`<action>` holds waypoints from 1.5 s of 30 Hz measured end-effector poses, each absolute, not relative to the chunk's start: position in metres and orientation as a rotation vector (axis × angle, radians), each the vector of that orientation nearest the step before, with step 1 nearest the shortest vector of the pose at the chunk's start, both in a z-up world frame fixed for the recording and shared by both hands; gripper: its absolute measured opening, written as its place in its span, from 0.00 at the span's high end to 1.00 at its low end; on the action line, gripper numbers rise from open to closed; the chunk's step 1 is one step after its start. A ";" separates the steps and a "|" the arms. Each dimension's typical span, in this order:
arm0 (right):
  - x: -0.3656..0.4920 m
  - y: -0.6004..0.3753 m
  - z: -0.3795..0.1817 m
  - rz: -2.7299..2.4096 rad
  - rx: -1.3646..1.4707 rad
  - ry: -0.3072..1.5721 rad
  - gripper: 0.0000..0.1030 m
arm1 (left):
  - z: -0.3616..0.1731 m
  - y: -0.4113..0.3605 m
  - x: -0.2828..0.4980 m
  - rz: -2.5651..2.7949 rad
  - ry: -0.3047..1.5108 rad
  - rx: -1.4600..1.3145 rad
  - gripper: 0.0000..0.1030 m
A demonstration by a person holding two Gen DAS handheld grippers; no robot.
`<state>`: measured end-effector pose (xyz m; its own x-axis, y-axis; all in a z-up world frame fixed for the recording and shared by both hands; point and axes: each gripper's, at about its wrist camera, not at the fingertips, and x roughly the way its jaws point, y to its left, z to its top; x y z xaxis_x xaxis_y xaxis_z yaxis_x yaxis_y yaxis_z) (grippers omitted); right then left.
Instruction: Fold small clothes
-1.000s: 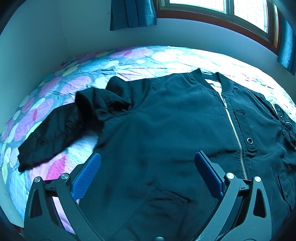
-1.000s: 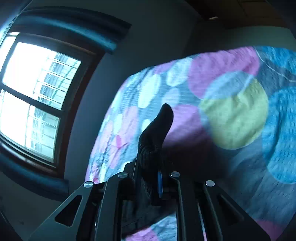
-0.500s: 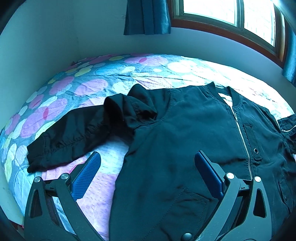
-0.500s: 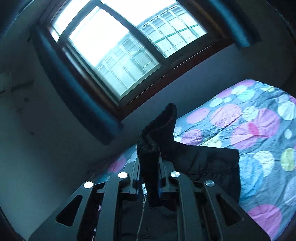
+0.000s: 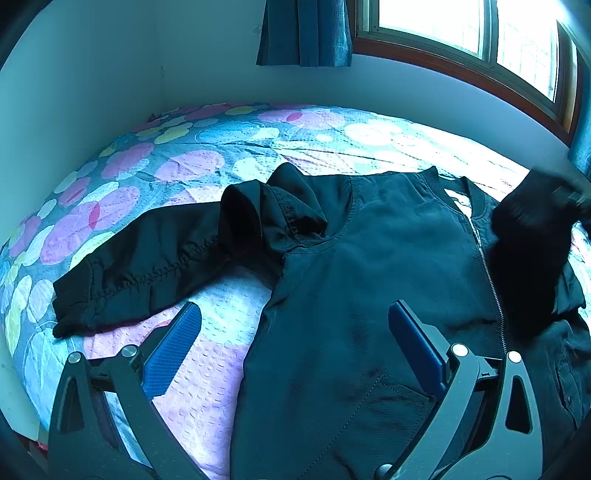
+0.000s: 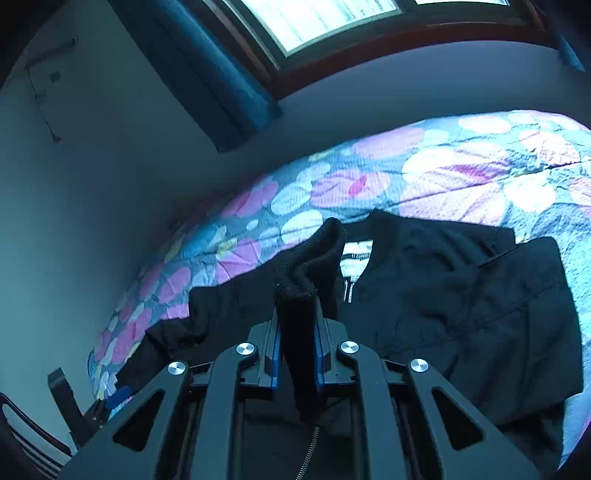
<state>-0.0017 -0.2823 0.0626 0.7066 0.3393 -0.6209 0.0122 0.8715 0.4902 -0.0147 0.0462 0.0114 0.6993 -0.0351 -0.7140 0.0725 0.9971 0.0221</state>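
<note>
A small black jacket [image 5: 369, 280] lies front-up on the bed [image 5: 207, 162], spread over a quilt printed with pink, yellow and blue dots. Its zipper [image 5: 489, 273] runs down the chest, and the collar sits toward the window [image 5: 461, 29], at about 1 o'clock in the left wrist view.

The left tongs [image 5: 295, 328] hover above the jacket's lower half with their blue pads spread wide apart and nothing between them. One sleeve [image 5: 147, 266] stretches out toward 9 o'clock, bunched where it meets the shoulder, its cuff resting on the quilt.

The right tongs [image 6: 297, 354] are clamped together on the ribbed cuff [image 6: 306, 266] of the other sleeve, which stands up between the pads in a rumpled fold. That sleeve is lifted over the jacket's chest, close to the collar and its white label [image 6: 354, 258]. From the left wrist it shows as a dark blur at 3 o'clock.

A blue curtain [image 5: 303, 33] hangs beside the window.
</note>
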 end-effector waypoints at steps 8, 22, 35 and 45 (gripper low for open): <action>0.015 -0.250 0.017 0.232 0.465 0.893 0.87 | 0.008 0.044 -0.015 -0.063 0.803 0.053 0.02; 0.030 -0.198 -0.029 0.335 0.462 1.036 0.66 | 0.001 0.053 -0.009 -0.047 0.838 0.008 0.02; 0.026 -0.178 -0.033 0.467 0.458 0.995 0.35 | -0.007 0.056 -0.008 -0.086 0.876 -0.039 0.02; -0.005 -0.201 0.008 0.467 0.501 0.828 0.35 | 0.019 0.135 -0.024 -0.146 0.842 -0.132 0.02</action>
<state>-0.0046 -0.2013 0.0082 0.5901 0.5700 -0.5717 -0.1938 0.7875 0.5851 -0.0241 0.1349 0.0192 0.6574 -0.1810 -0.7315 0.0767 0.9817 -0.1740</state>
